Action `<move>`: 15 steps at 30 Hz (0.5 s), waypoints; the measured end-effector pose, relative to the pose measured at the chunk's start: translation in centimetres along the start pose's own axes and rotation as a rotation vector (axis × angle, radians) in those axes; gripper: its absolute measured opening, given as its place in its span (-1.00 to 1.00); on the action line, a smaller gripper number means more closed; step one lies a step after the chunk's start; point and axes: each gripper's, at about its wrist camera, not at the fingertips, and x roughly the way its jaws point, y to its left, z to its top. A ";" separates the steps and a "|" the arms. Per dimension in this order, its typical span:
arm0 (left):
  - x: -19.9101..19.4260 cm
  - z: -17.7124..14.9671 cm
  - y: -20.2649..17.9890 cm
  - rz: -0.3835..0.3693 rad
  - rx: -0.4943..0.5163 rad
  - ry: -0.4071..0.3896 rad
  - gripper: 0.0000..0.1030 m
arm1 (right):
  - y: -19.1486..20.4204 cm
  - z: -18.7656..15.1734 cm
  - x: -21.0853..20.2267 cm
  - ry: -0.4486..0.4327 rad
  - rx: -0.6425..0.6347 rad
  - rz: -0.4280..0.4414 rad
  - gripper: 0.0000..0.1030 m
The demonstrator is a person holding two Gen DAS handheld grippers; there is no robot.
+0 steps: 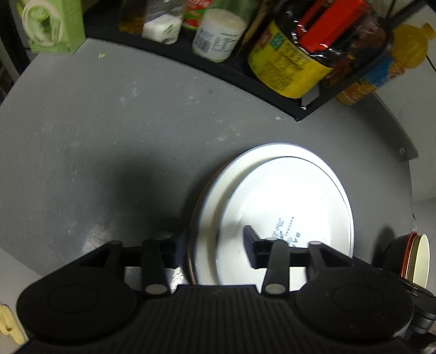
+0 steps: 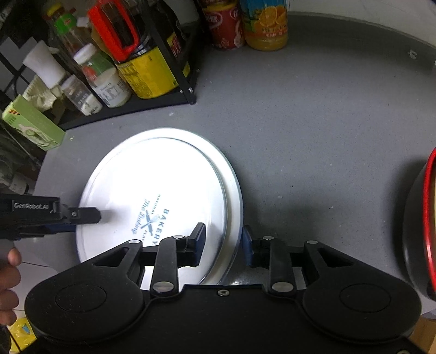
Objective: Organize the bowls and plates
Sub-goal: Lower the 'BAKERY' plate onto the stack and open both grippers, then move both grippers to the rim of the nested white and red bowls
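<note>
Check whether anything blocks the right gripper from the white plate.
Nothing visible does. The right gripper already straddles the near rim of the white plate, one finger over the plate and one outside. The left gripper reaches onto the plate's opposite side, clear of that rim.

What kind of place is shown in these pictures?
Probably a home kitchen counter: a grey countertop holds a black rack of seasoning bottles, a juice bottle, and stacked white plates.

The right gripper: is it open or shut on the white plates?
Open. The right gripper straddles the rim of the stacked white plates, its fingers apart, with visible gaps on both sides.
</note>
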 end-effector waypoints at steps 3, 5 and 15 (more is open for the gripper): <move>-0.8 0.1 -1.2 0.010 0.018 -0.035 0.11 | -0.3 0.1 -1.1 -0.020 -0.014 0.007 -0.04; -1.3 0.1 -2.0 0.025 0.028 -0.051 0.27 | -0.8 0.2 -1.6 -0.030 -0.008 0.009 -0.02; -3.5 -1.2 -6.8 -0.002 0.094 -0.067 0.63 | -2.8 1.7 -5.9 -0.120 -0.041 0.033 0.56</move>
